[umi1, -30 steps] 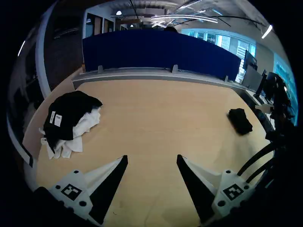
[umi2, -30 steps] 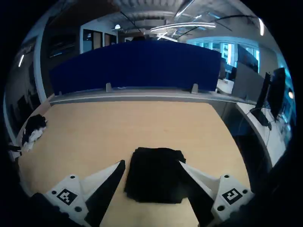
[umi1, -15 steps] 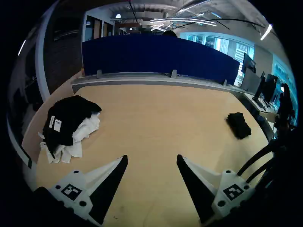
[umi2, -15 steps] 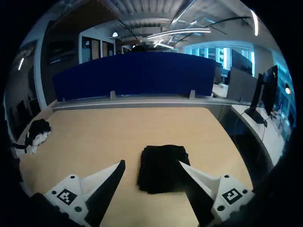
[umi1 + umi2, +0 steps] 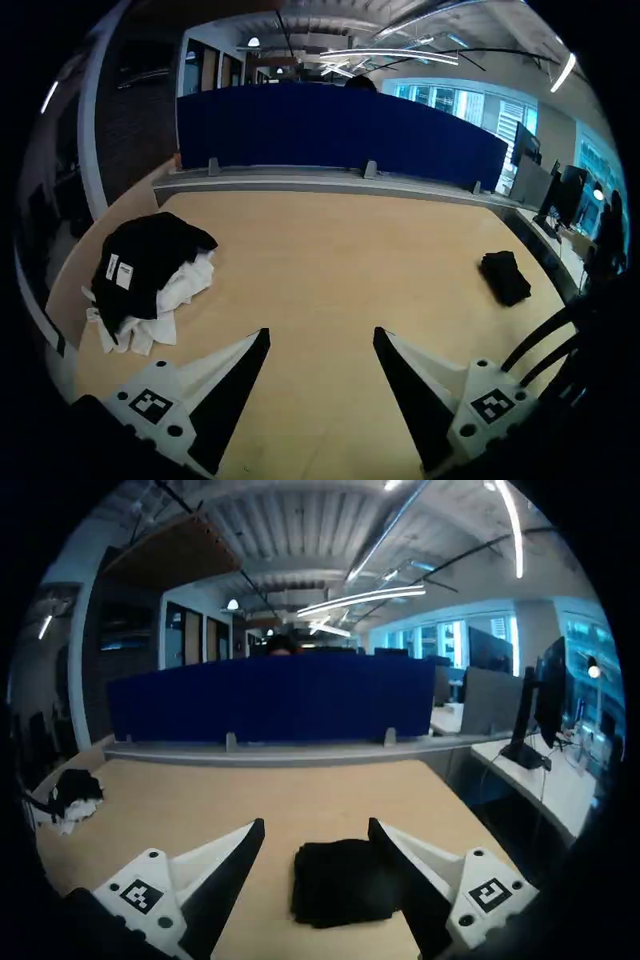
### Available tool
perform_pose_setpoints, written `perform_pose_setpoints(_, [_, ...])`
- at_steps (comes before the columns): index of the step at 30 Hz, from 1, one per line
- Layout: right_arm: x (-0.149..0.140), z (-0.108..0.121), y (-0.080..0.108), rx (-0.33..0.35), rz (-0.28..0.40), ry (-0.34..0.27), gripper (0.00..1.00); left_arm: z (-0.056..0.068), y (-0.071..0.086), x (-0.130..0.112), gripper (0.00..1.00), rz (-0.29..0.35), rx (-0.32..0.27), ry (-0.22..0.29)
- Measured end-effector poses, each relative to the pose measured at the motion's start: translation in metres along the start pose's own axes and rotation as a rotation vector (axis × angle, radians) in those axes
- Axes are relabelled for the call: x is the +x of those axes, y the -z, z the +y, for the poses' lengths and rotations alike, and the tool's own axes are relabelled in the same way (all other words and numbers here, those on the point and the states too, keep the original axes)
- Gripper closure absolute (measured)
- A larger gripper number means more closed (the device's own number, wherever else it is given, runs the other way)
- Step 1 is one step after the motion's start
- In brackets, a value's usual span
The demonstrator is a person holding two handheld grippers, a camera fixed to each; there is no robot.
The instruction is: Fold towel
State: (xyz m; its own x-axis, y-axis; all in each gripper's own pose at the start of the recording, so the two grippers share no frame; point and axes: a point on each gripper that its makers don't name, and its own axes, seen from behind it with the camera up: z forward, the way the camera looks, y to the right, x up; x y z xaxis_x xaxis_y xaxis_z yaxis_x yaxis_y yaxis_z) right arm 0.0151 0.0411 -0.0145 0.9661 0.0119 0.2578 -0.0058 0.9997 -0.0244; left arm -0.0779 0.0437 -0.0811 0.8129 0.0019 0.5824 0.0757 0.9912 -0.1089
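Right gripper (image 5: 315,824) higher, back from folded towel (image 5: 344,880) near table (image 5: 200,800) edge

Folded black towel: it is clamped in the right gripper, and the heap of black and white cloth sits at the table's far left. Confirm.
Not clamped. The right gripper view shows the right gripper open, fingers apart, with the folded black towel lying free on the table. The heap of black and white cloth does sit at the table's far left.

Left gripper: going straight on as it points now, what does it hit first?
The left gripper would probably meet the bare table first, between the towel heap and the folded black towel.
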Motion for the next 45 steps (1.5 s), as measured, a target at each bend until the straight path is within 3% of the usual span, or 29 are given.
perform_pose_setpoints(5, [0.012, -0.007, 0.006, 0.004, 0.041, -0.001, 0.0, -0.003, 0.0, 0.015, 0.04, 0.042, 0.002, 0.008])
perform_pose_setpoints(8, [0.018, -0.01, 0.01, 0.006, 0.057, 0.003, 0.0, -0.005, 0.003, 0.036, 0.04, 0.109, 0.006, 0.01])
perform_pose_setpoints(18, [0.034, -0.023, 0.023, 0.016, 0.11, -0.013, 0.0, -0.018, 0.035, 0.135, 0.04, 0.461, 0.052, -0.002])
perform_pose_setpoints(26, [0.043, -0.033, 0.027, 0.032, 0.118, -0.013, 0.0, -0.026, 0.038, 0.146, 0.04, 0.52, 0.067, 0.019])
perform_pose_setpoints(39, [0.053, -0.047, 0.031, 0.046, 0.11, -0.014, 0.0, -0.028, 0.043, 0.158, 0.04, 0.575, 0.053, -0.011])
perform_pose_setpoints(45, [0.057, -0.054, 0.031, 0.055, 0.091, -0.014, 0.0, -0.033, 0.047, 0.16, 0.04, 0.607, 0.075, -0.059])
